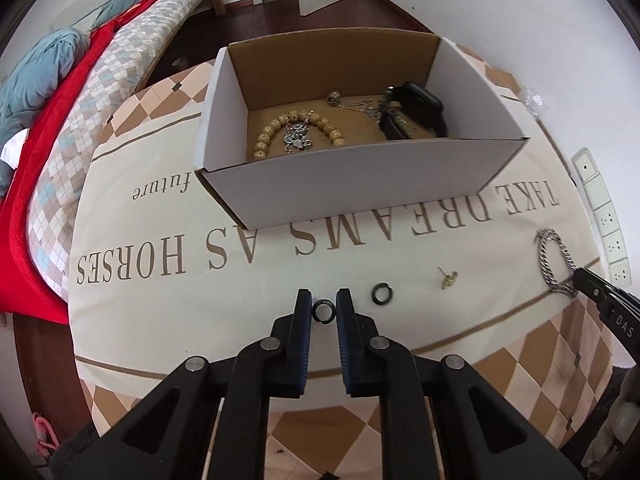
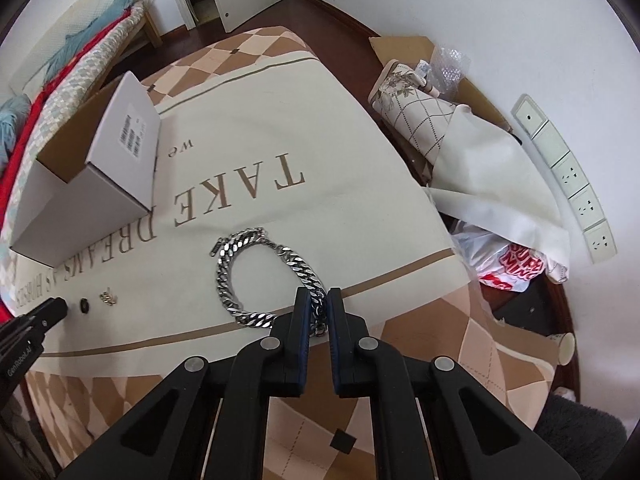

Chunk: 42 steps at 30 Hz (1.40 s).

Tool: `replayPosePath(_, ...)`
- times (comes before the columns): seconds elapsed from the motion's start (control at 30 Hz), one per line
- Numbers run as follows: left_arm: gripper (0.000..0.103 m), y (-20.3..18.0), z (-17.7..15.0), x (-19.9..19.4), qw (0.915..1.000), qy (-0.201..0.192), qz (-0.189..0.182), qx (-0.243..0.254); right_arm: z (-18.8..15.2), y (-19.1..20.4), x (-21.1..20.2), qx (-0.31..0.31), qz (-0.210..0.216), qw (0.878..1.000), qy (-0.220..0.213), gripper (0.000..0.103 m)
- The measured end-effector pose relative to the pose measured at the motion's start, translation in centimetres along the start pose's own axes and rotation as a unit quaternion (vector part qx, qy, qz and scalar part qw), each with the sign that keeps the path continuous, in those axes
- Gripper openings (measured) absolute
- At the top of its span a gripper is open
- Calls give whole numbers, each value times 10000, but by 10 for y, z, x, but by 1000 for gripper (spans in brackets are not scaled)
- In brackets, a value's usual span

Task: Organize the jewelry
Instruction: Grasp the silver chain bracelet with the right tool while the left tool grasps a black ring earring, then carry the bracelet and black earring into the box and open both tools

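Bedroom, desk [image 1: 256, 236] under cream printed cloth, bed [image 1: 92, 92] alongside. Open cardboard box [image 1: 360, 184] mid-desk: beaded bracelet [image 1: 296, 128], silver chains [image 1: 356, 102], black watch [image 1: 416, 110] inside. Left gripper [image 1: 323, 312]: jaws part-open, straddling small black ring [image 1: 323, 312] lying on cloth, contact with pads unclear. Second black ring [image 1: 382, 293] just beside, gold earring [image 1: 448, 278] near that. Right gripper [image 2: 318, 310]: jaws nearly closed, pinching near links of silver chain bracelet [image 2: 240, 268], which lies looped on cloth near desk edge.
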<state>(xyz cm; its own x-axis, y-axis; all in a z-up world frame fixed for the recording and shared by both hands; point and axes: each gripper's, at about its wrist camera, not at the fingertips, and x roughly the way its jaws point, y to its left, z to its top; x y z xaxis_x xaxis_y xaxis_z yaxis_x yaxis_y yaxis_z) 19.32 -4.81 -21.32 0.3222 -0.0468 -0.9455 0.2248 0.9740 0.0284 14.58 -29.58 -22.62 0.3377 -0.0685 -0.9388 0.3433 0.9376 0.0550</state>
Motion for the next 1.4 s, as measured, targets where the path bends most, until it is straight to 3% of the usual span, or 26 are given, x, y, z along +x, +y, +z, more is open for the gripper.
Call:
replayPosePath(0.4,10,1,0,-61,9983,-300,-499,-100,15,30,-87,-315,916,9939,-519,8)
replayPosePath(0.77,10,43,66,-122,9918,-918,-823,-332,70,82,-160,-908,1706,9768,-921,8)
replayPosePath(0.9,10,56,94,-115,9931,-910,-672,-298,99,111,-154,-1065,1796,9736,-919,8)
replayPosePath(1.07,10,69,119,-84,9944,-556,-820,-375,130,140,-123,-1101,1925,9735,-560,8)
replayPosePath(1.4,10,71,143,-40,9945,-165,-963,-380,146,171,-64,-1219,1966,9728,89,8)
